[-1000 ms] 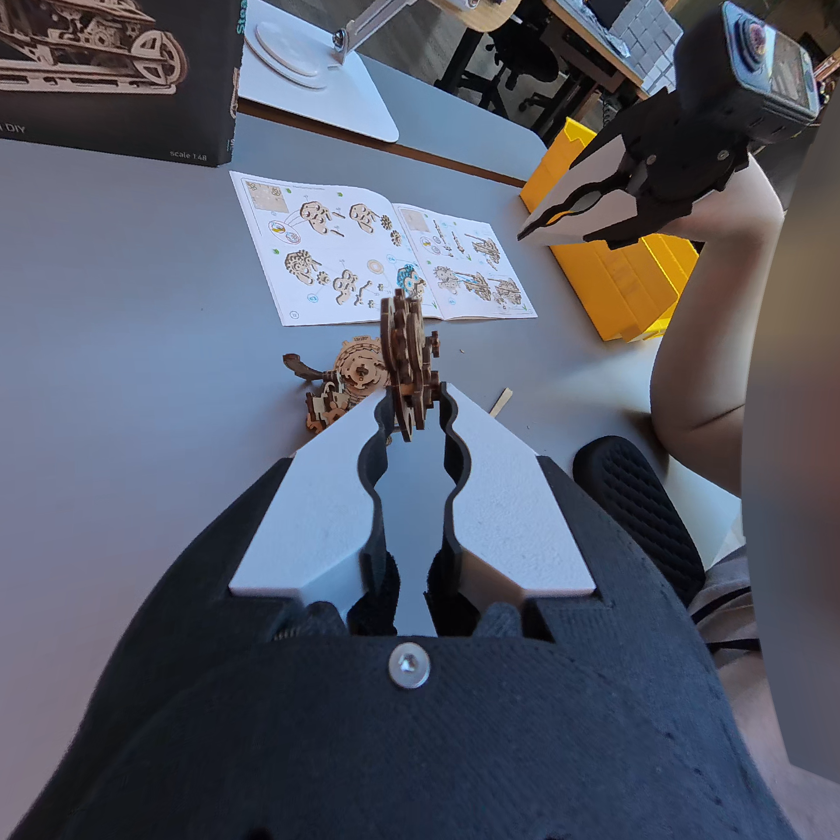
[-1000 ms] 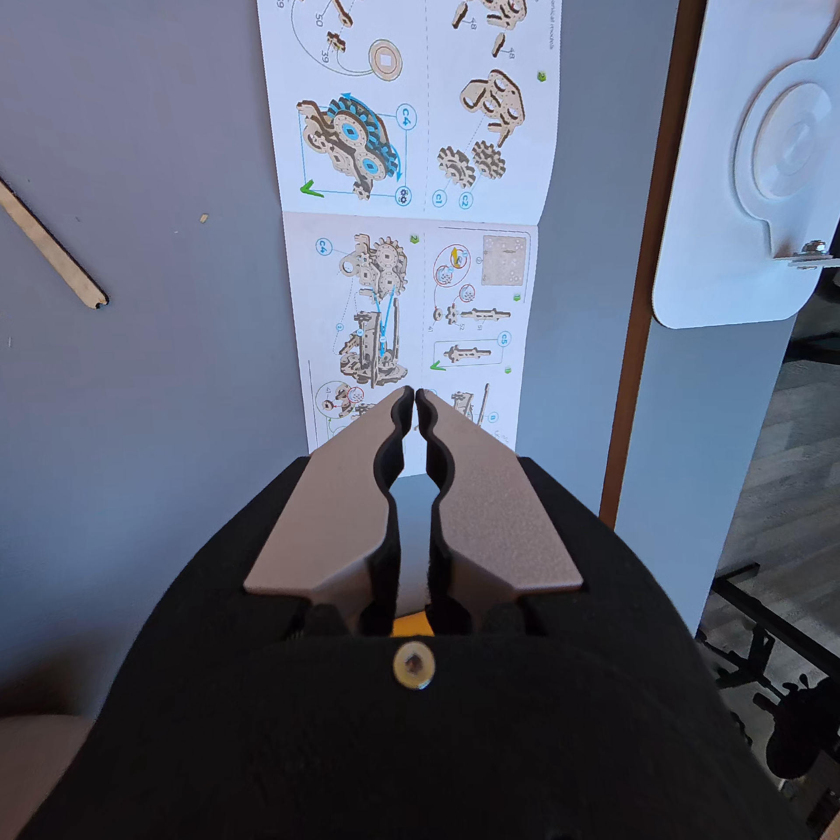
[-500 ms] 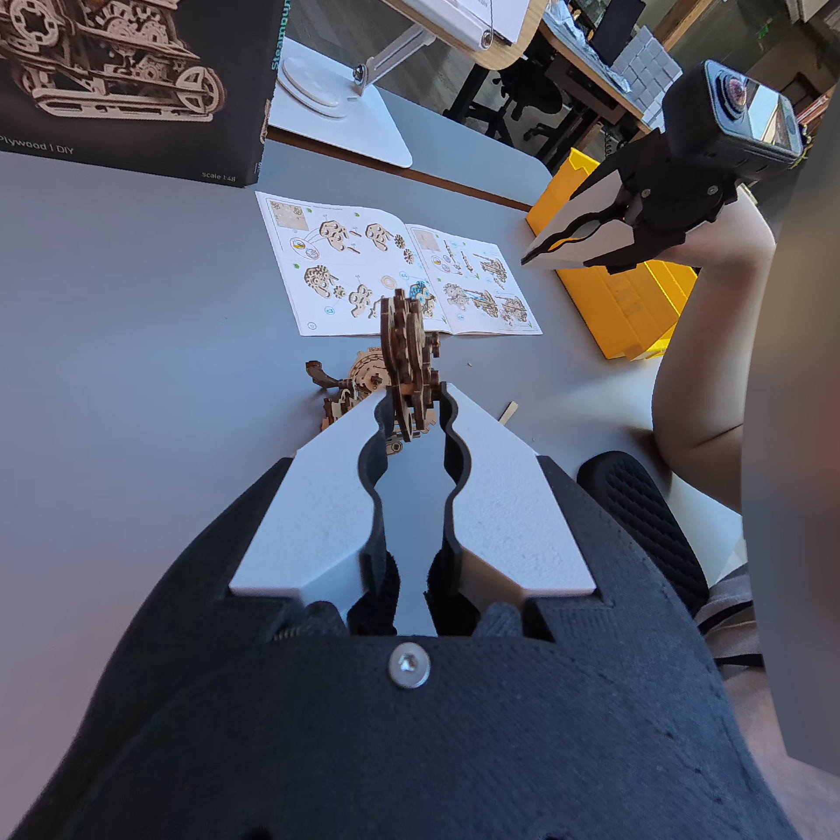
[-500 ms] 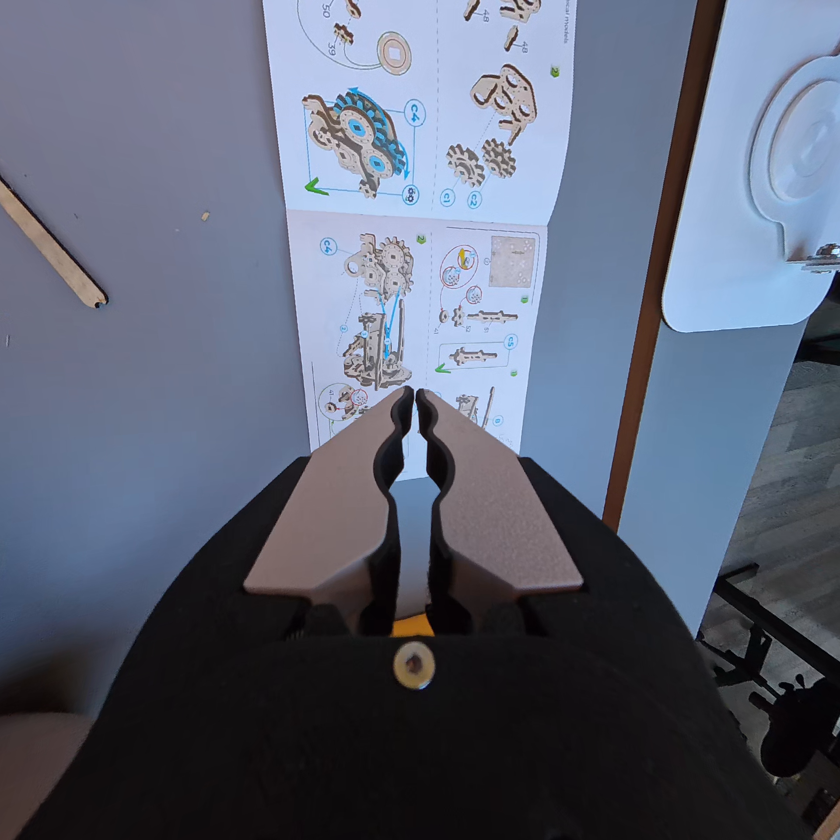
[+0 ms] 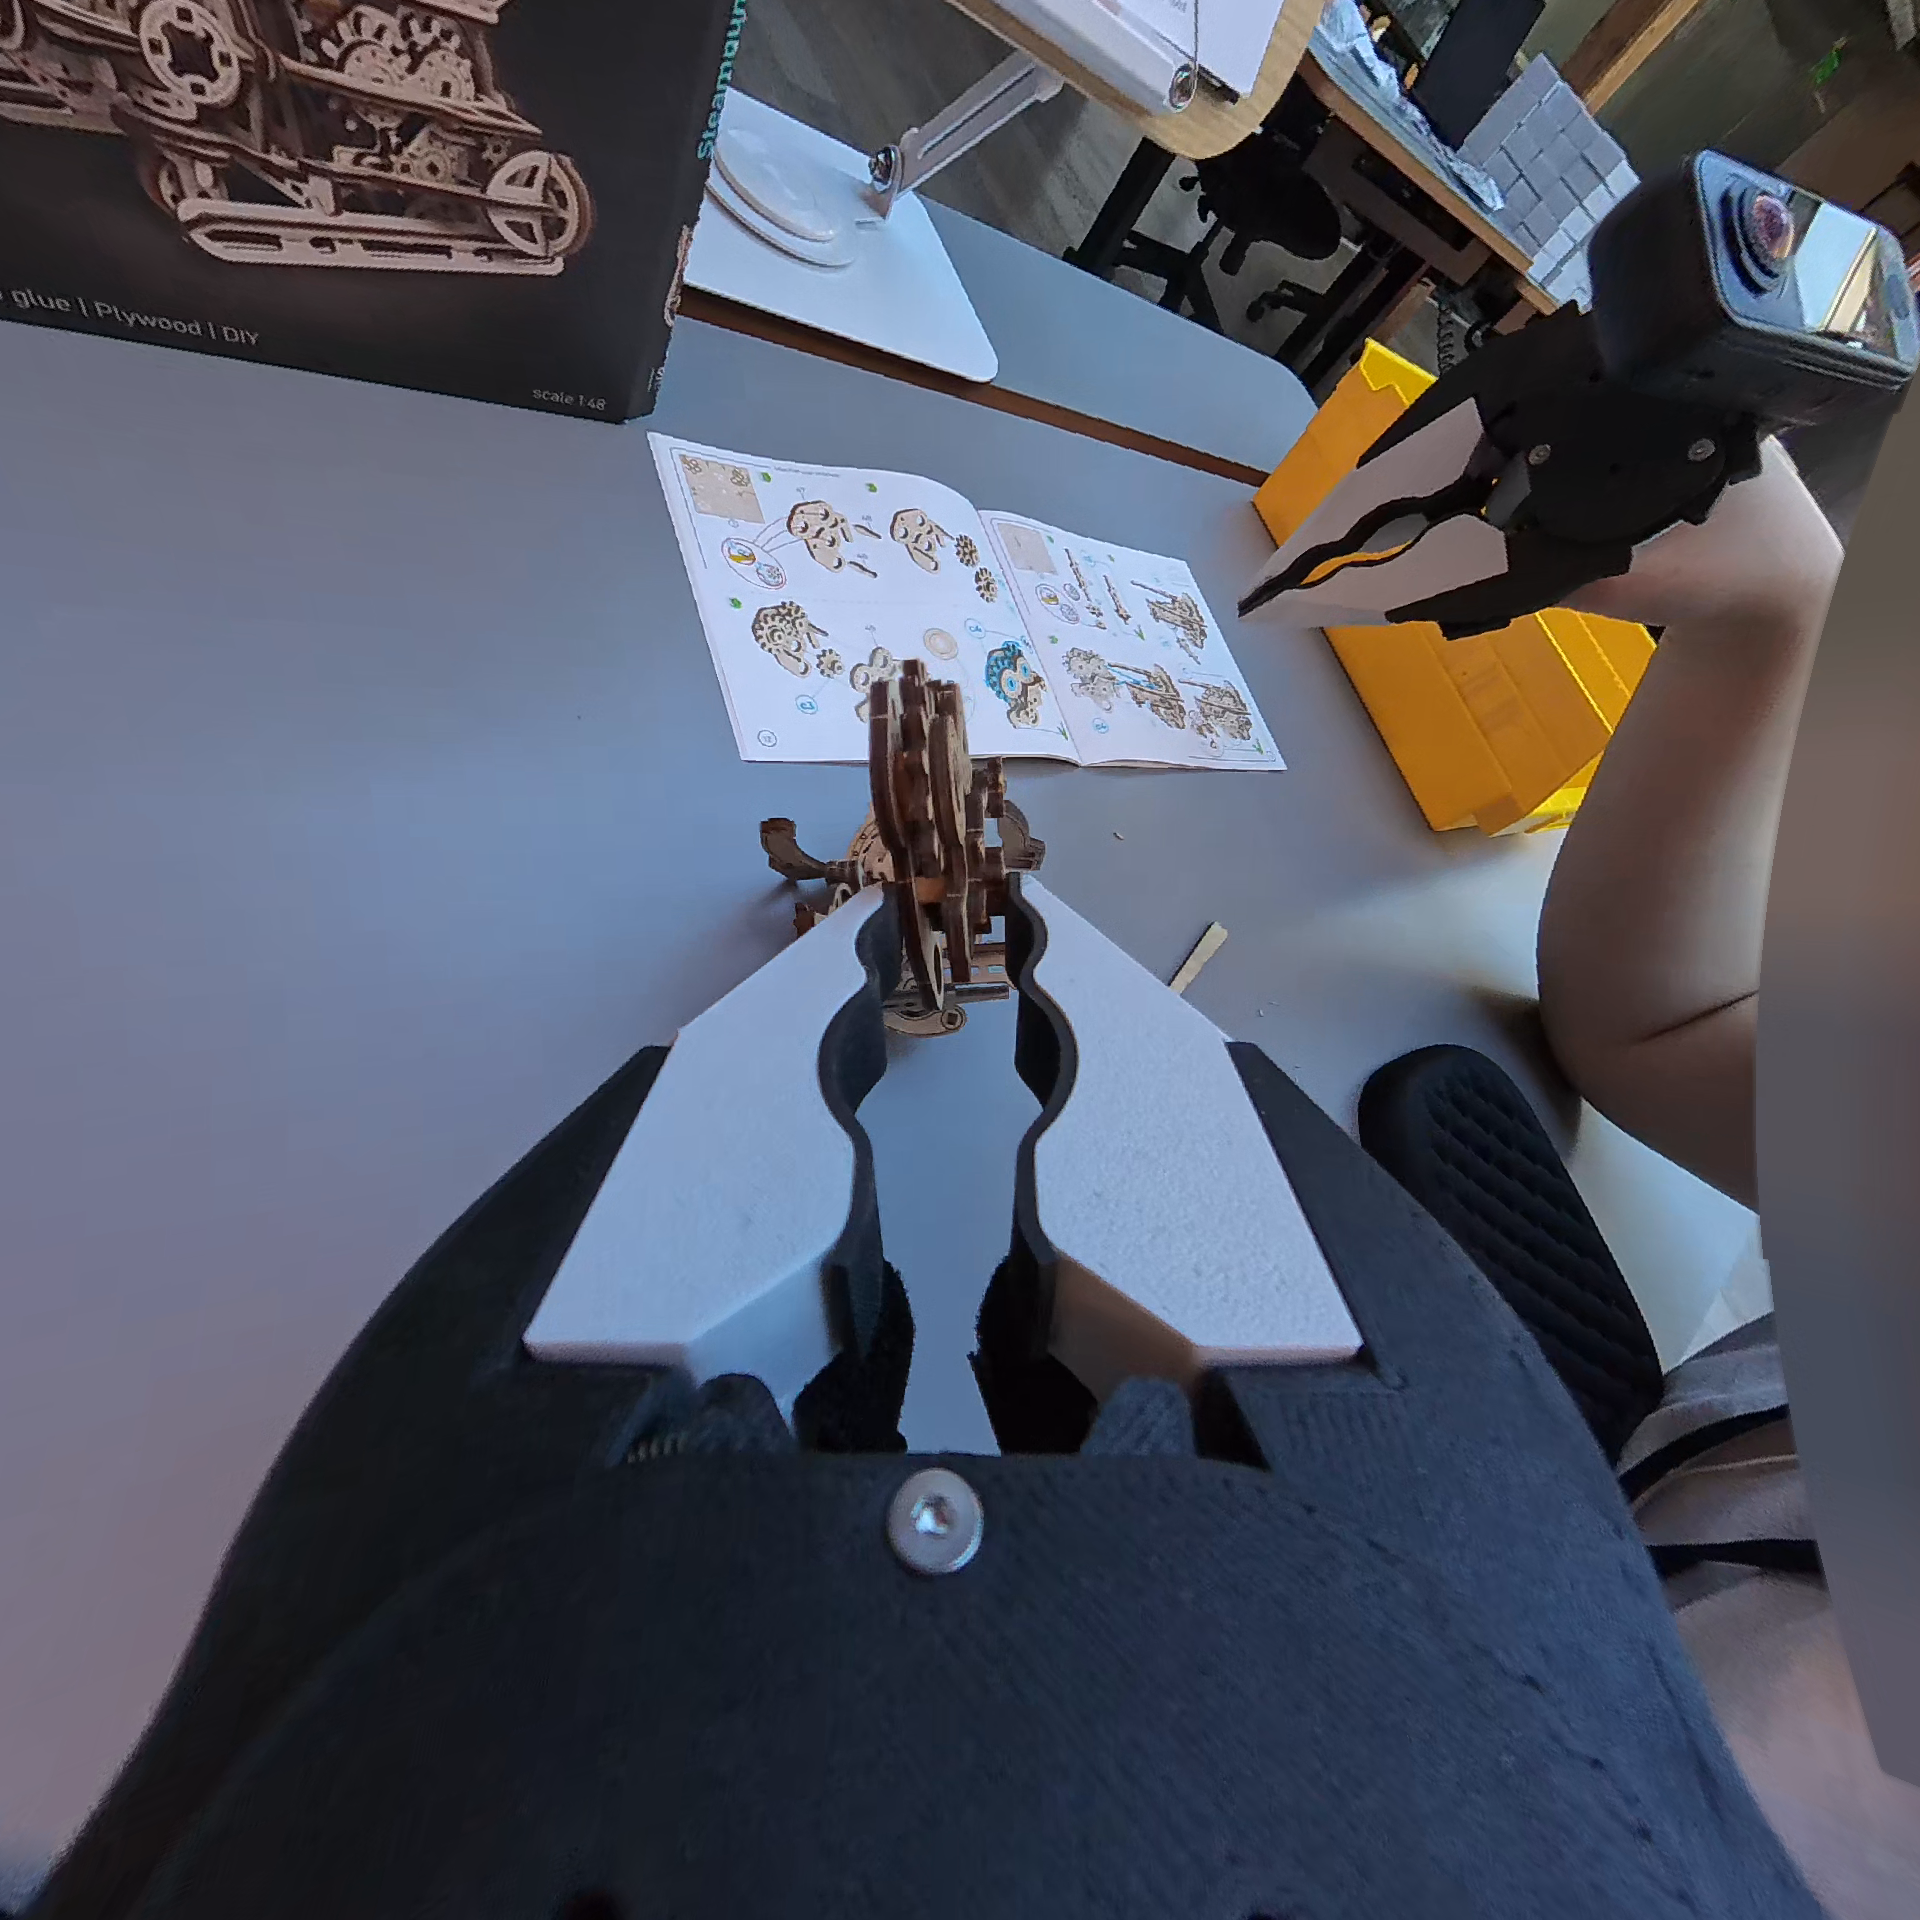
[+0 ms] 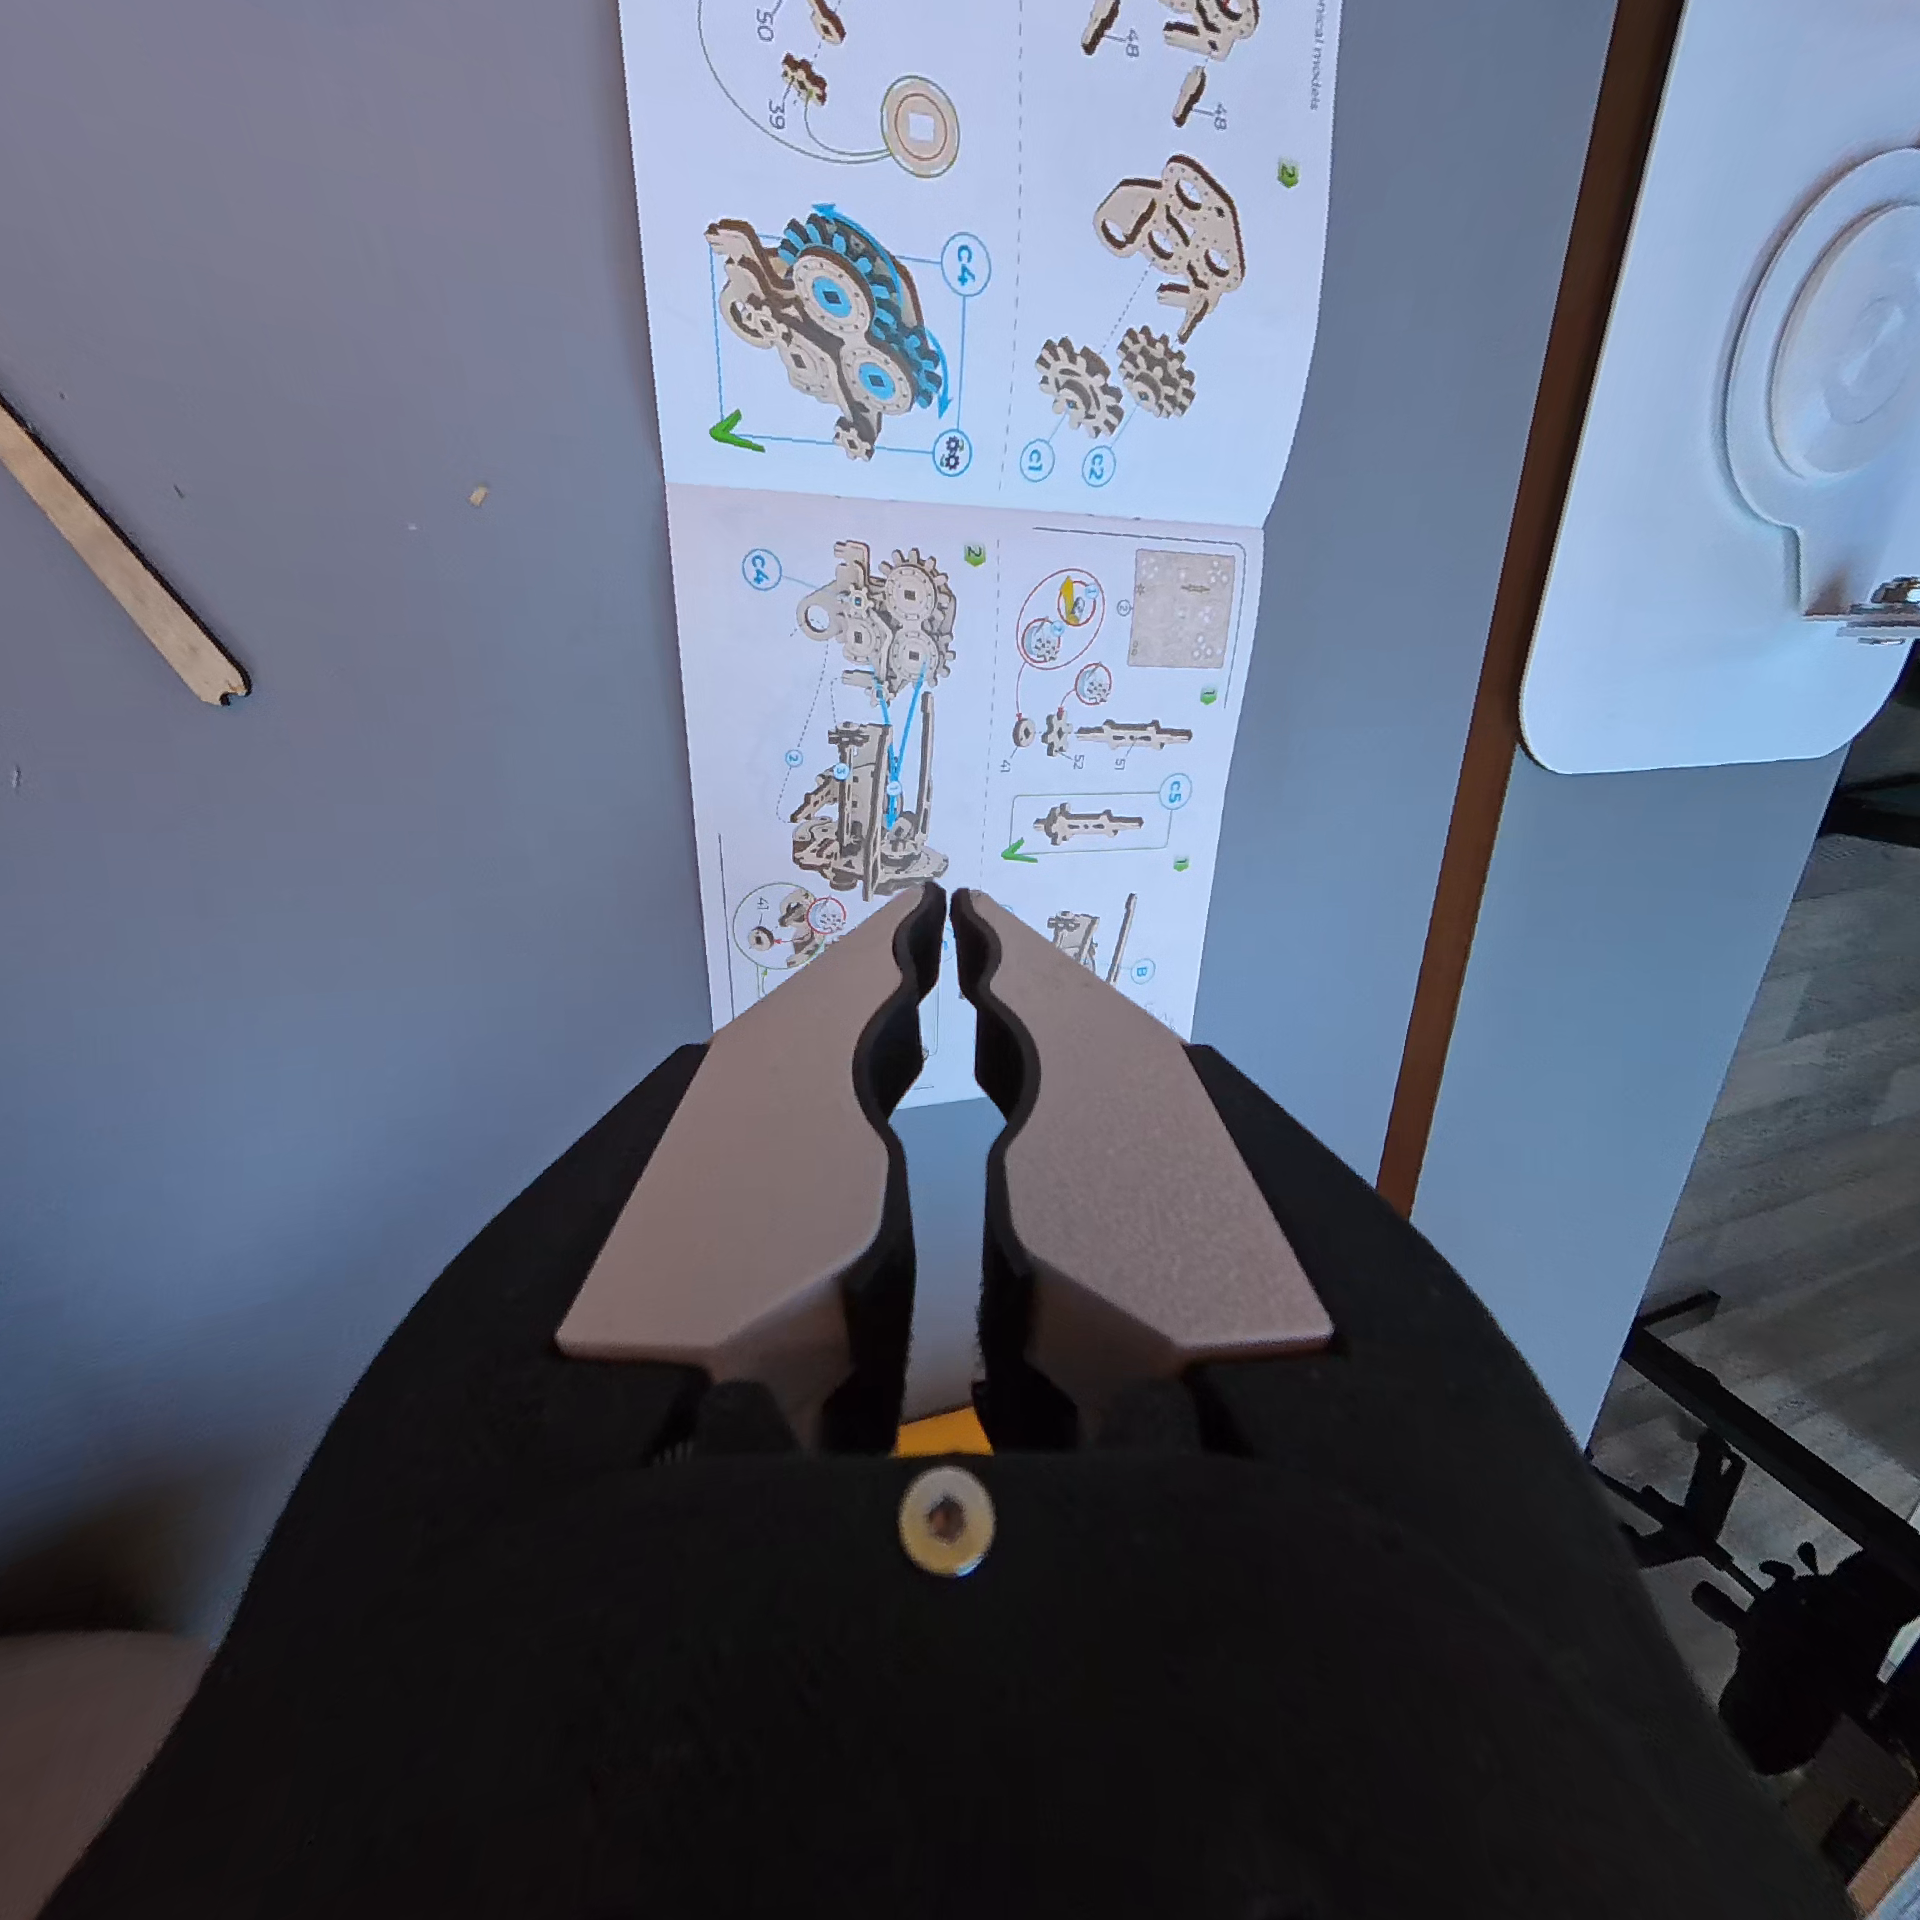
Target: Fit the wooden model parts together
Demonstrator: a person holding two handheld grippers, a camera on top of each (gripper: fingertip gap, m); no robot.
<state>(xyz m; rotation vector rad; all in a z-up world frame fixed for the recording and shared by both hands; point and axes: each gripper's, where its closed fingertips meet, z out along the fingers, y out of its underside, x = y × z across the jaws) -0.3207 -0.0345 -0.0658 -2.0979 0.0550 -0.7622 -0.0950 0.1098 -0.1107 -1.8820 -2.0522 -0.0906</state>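
Note:
My left gripper (image 5: 940, 902) is shut on a dark wooden gear assembly (image 5: 928, 800) and holds it upright, edge-on, over the grey table (image 5: 364, 831). A second wooden model part (image 5: 805, 857) lies on the table just behind and to the left of the held assembly, mostly hidden by my left finger. My right gripper (image 6: 948, 906) is shut and empty, held in the air over the open instruction booklet (image 6: 966, 416). It also shows at the upper right of the left wrist view (image 5: 1262, 601), apart from the wooden parts.
The booklet (image 5: 935, 603) lies beyond the parts. A dark kit box (image 5: 312, 187) stands at the back left, with a white lamp base (image 5: 831, 239) behind it. A yellow bin (image 5: 1475, 707) sits right. A thin wooden stick (image 5: 1200, 954) (image 6: 114, 561) lies loose. A person's arm (image 5: 1662, 831) and black armrest (image 5: 1507, 1226) are nearby. The gap from one gripper's tips to the other's is roughly 30 cm.
My left gripper has moved forward with the gear assembly, so the part lying on the table is now more hidden behind it. My right gripper has drifted slightly and stays shut.

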